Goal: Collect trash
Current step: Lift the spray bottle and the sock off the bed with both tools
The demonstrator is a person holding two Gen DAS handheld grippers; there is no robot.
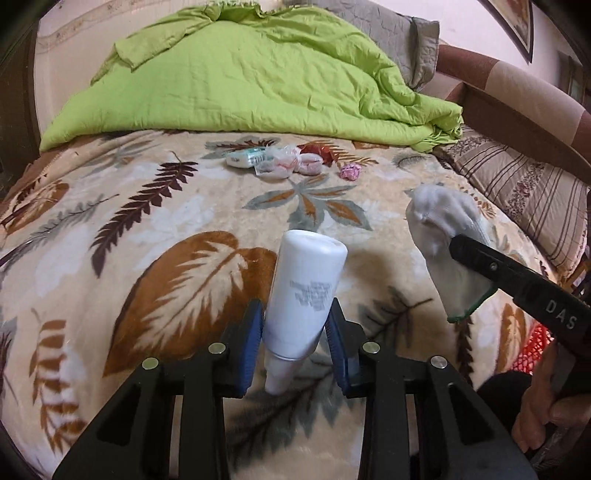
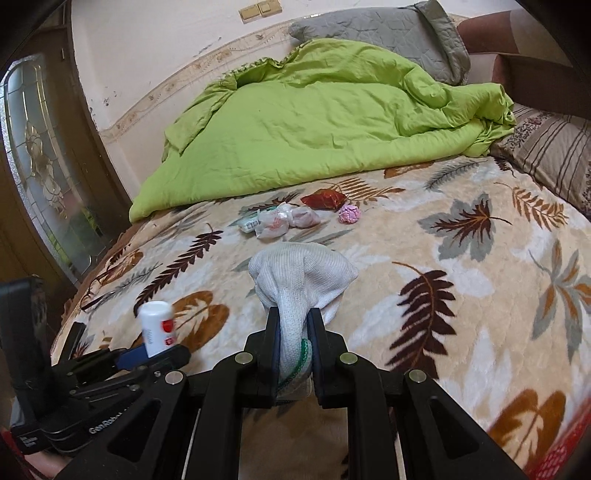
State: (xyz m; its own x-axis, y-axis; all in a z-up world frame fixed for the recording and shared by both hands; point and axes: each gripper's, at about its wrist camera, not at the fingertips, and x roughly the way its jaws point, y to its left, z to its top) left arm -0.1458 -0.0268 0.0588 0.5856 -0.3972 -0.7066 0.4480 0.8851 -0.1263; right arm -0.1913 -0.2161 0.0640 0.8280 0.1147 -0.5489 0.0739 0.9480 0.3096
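Left gripper (image 1: 295, 328): clamped on white plastic bottle (image 1: 304, 291), cap end down between blue pads, held above the bed.
Right gripper (image 2: 293, 345): pinched shut on white knit glove (image 2: 301, 273) at green-trimmed cuff, body bunched and hanging forward past the fingertips.
Bed: leaf-print blanket (image 2: 461, 295) as the working area; crumpled green duvet (image 2: 314, 122) and grey pillow (image 2: 388, 29) at far end.
Left to collect: cluster near duvet edge, well apart from both grippers.
- small white pack with green print (image 1: 245, 158)
- two clear plastic wrappers (image 1: 280, 164), one beside the other
- red foil wrapper (image 1: 317, 150)
- pink crumpled paper ball (image 1: 350, 171), just right of the rest
Bin: red mesh object (image 1: 535, 350) visible at bed's right edge, possibly the trash basket, could not confirm.
Progress: judged early to mid. Two items lifted but not yet dropped anywhere; about five pieces untouched.
Next: likely deposit of both held items, then return for the cluster.
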